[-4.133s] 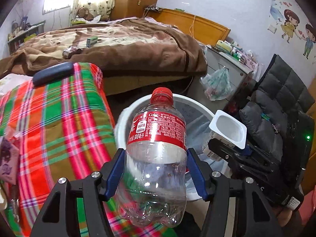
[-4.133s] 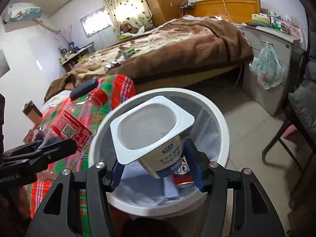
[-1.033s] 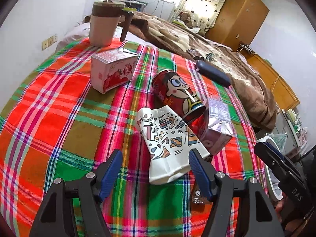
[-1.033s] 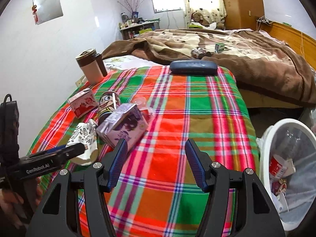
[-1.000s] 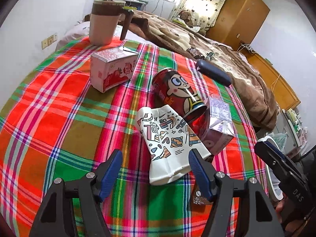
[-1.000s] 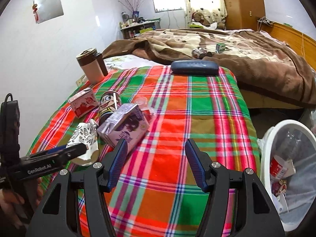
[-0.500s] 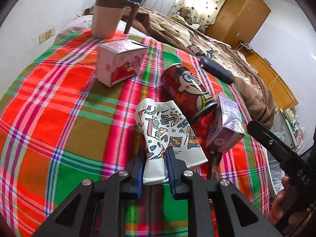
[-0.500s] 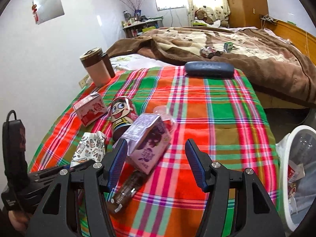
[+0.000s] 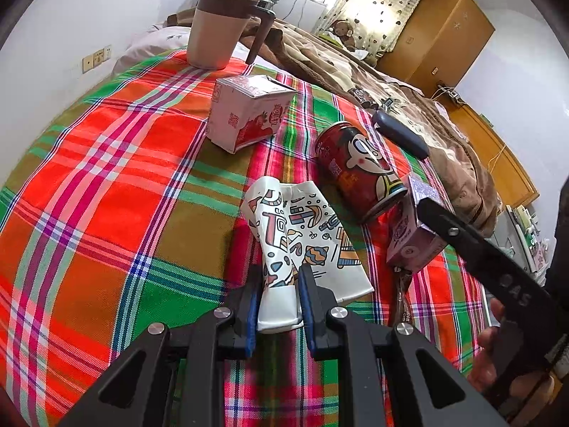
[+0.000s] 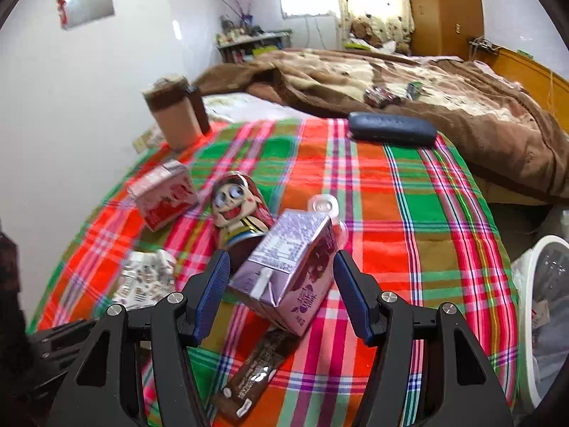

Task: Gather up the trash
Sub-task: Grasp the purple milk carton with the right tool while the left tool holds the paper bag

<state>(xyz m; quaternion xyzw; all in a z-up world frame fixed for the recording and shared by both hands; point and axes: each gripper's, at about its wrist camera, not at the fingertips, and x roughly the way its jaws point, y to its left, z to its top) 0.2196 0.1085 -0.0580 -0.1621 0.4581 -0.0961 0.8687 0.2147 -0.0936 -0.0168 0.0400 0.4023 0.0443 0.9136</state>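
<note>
Plaid tablecloth (image 9: 106,185); left gripper (image 9: 278,297) pinching flattened paper cup (image 9: 302,242); right gripper (image 10: 281,293) spread.

The left tongs (image 9: 278,300) and right tongs (image 10: 281,293) are matte black angular frames with triangular cut-outs, round silver screws at the joints, ribbed blue pads, and white lettering along the right one's side.

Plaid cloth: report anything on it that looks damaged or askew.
The patterned paper cup is crushed flat, pinched by the left tongs. The red can lies on its side, and the purple carton rests tilted.
</note>
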